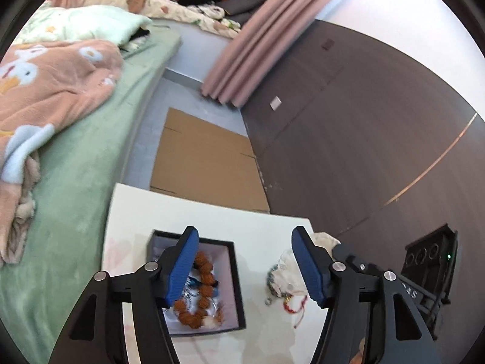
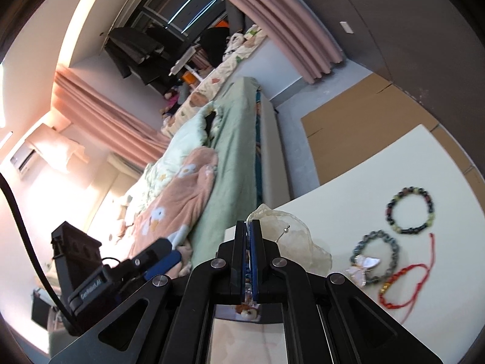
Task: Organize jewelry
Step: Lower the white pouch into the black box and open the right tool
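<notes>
Left gripper (image 1: pixel 245 261) hovering spread above black box (image 1: pixel 239 285) holding orange beads (image 1: pixel 203 291); right gripper (image 2: pixel 250 239) pinching small beaded piece, surface (image 2: pixel 348 206) below.

The left gripper (image 1: pixel 245 262), lower centre of its view, has black angular plastic arms with triangular cut-outs, round silver pivot screws and ribbed blue finger pads (image 1: pixel 182 268). The right gripper (image 2: pixel 249 261), bottom centre of its view, shows the same black linkage, silver screws and thin blue pads (image 2: pixel 254 261).
</notes>
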